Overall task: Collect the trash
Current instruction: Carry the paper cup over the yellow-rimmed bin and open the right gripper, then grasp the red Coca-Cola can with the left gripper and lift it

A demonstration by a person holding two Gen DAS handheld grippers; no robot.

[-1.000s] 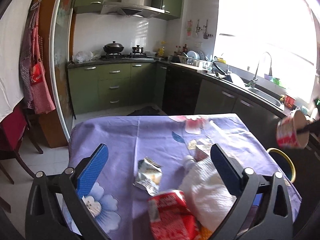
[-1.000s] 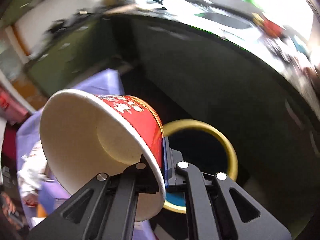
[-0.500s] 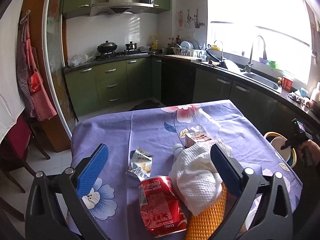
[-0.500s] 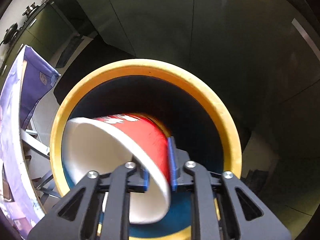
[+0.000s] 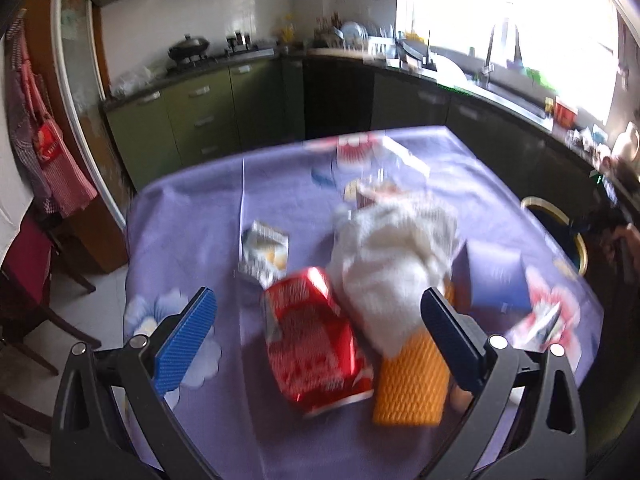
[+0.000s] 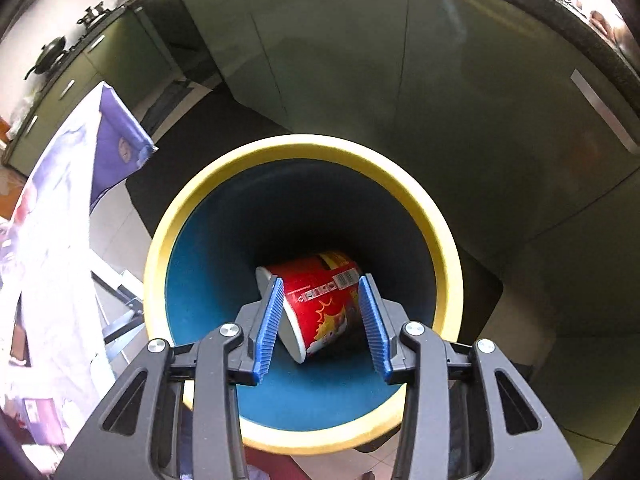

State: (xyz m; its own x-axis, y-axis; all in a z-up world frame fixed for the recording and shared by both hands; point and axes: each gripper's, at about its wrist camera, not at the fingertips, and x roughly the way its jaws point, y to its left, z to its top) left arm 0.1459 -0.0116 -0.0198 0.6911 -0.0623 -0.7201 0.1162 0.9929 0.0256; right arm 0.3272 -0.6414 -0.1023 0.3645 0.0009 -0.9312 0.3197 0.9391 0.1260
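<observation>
My right gripper [image 6: 322,316] points down into a blue bin with a yellow rim [image 6: 448,248]; its jaws are opening. The red paper cup [image 6: 320,300] lies on its side deep in the bin, free of the pads. My left gripper [image 5: 316,322] stands open above the purple-clothed table [image 5: 192,216]. Between its fingers lie a crushed red can [image 5: 316,344], a crumpled white paper towel [image 5: 396,256] and an orange mesh sleeve [image 5: 412,384]. A silver snack wrapper [image 5: 264,246] lies just beyond the can. The bin [image 5: 560,220] shows past the table's right edge.
More scraps lie on the table: a red and white wrapper [image 5: 548,320], a blue sheet [image 5: 496,276], a clear bottle [image 5: 384,164]. Green cabinets [image 5: 192,116] and a sink counter [image 5: 500,92] ring the room. A dark chair [image 5: 24,280] stands left. A hand [image 5: 628,240] shows by the bin.
The right gripper sank over the bin and let the cup go; the cup dropped to the bottom. The left gripper dipped closer to the can and paper towel.
</observation>
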